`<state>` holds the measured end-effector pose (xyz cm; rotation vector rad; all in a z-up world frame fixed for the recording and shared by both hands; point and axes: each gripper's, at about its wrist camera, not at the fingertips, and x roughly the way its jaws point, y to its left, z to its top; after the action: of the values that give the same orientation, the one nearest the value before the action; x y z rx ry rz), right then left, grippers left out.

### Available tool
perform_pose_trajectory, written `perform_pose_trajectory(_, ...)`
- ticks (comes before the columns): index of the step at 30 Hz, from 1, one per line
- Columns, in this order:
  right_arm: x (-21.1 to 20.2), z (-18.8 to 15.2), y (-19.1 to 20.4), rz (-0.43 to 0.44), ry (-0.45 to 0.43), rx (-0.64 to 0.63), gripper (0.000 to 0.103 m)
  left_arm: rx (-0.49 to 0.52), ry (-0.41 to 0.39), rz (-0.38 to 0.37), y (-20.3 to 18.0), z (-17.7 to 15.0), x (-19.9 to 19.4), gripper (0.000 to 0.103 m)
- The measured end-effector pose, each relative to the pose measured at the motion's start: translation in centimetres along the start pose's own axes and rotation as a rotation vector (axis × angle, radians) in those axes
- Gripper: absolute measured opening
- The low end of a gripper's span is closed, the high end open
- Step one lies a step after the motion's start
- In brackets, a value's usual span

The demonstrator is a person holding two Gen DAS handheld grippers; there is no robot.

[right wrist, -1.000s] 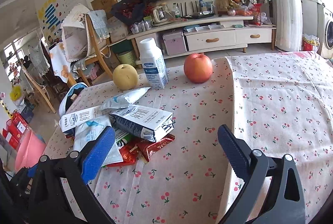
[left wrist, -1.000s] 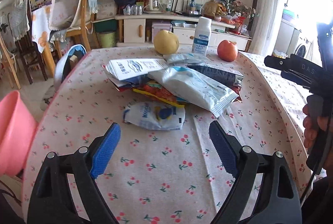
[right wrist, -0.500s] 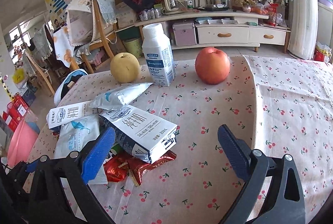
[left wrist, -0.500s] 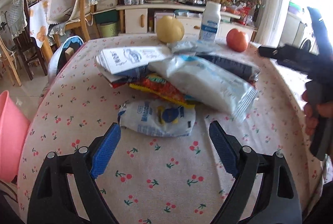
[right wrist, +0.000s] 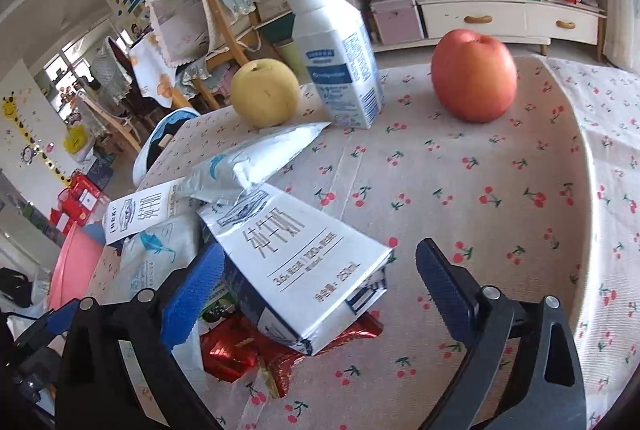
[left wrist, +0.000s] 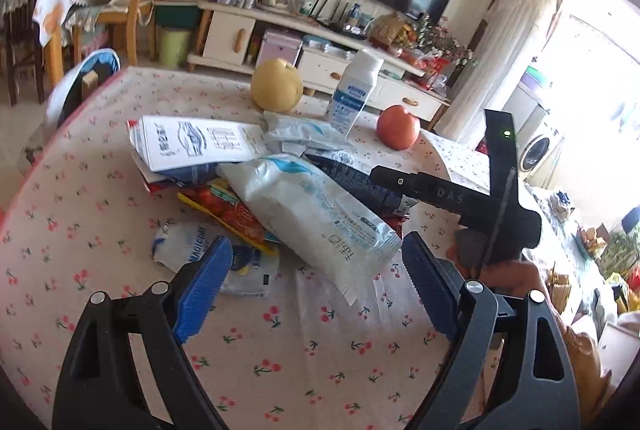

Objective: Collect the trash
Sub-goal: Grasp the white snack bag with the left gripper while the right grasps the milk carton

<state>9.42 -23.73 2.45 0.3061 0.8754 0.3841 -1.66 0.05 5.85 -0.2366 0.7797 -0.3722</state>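
Right gripper (right wrist: 320,282) jaws closing, flattened milk carton (right wrist: 296,266) already between them, pads not yet pressing; carton's long axis runs from ahead-left toward the right jaw, atop red wrappers (right wrist: 256,350). Left gripper (left wrist: 316,290) wide apart, empty, white snack bag (left wrist: 316,218) just ahead between its tips, small pouch (left wrist: 188,246) by its left finger. Right hand looks nearer a grab.

Flattened milk cartons (right wrist: 296,262), white pouches (left wrist: 316,214) and red wrappers (right wrist: 232,350) lie overlapping in a heap on the cherry-print tablecloth (right wrist: 480,190)
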Motion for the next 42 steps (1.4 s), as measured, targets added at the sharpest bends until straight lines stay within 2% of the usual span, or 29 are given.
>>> perform_pose_trajectory(10, -1.4, -1.0, 0.8, 0.095, 0.069, -0.065, 0.068, -0.095, 0.105, 0.104, -0.8, 0.6, 4.4, 0.088)
perform_pose_trajectory(15, -1.7, -1.5, 1.5, 0.171, 0.116, -0.09, 0.067, -0.076, 0.139, 0.147, -1.5, 0.6, 6.0, 0.088)
perform_pose_trajectory(18, -2.1, -1.6, 1.2, 0.175, 0.118, -0.086, 0.067, -0.082, 0.134, 0.173, -1.1, 0.8, 6.0, 0.09)
perform_pose_trajectory(21, -2.1, -1.7, 1.2, 0.137, 0.108, -0.09, 0.068, -0.078, 0.14, 0.218, -0.3, 0.8, 6.2, 0.09)
perform_pose_trajectory(23, -2.1, -1.6, 1.2, 0.106, 0.092, -0.081, 0.074, -0.081, 0.137, 0.232, 0.2, 0.8, 6.3, 0.09)
perform_pose_trajectory(24, -2.2, -1.5, 1.2, 0.089, 0.078, -0.077, 0.08, -0.084, 0.135, 0.234, 0.4, 0.7, 6.3, 0.089)
perform_pose_trajectory(26, -2.2, -1.4, 1.5, 0.065, 0.059, -0.082, 0.087, -0.086, 0.13, 0.227, 0.8, 0.6, 6.3, 0.082)
perform_pose_trajectory(27, -2.2, -1.3, 1.8, 0.055, 0.046, -0.088, 0.09, -0.082, 0.129, 0.225, 0.9, 0.5, 6.2, 0.074)
perform_pose_trajectory(31, -1.7, -1.1, 2.4, -0.001, 0.005, -0.107, 0.093, -0.061, 0.117, 0.254, 1.2, 0.5, 6.1, 0.053)
perform_pose_trajectory(38, 0.3, -1.5, 2.3, -0.02, 0.026, -0.094, 0.093, -0.066, 0.099, 0.207, 2.1, 0.5, 4.8, 0.037)
perform_pose_trajectory(39, 0.3, -1.5, 2.3, -0.019, 0.025, -0.094, 0.093, -0.062, 0.096, 0.205, 2.1, 0.5, 4.6, 0.035)
perform_pose_trajectory(41, 0.4, -1.3, 2.4, -0.019, 0.028, -0.099, 0.08, -0.052, 0.085, 0.193, 2.1, 0.5, 4.2, 0.029)
perform_pose_trajectory(42, 0.4, -1.5, 2.5, -0.014, 0.026, -0.099, 0.08, -0.047, 0.08, 0.186, 2.0, 0.5, 4.0, 0.025)
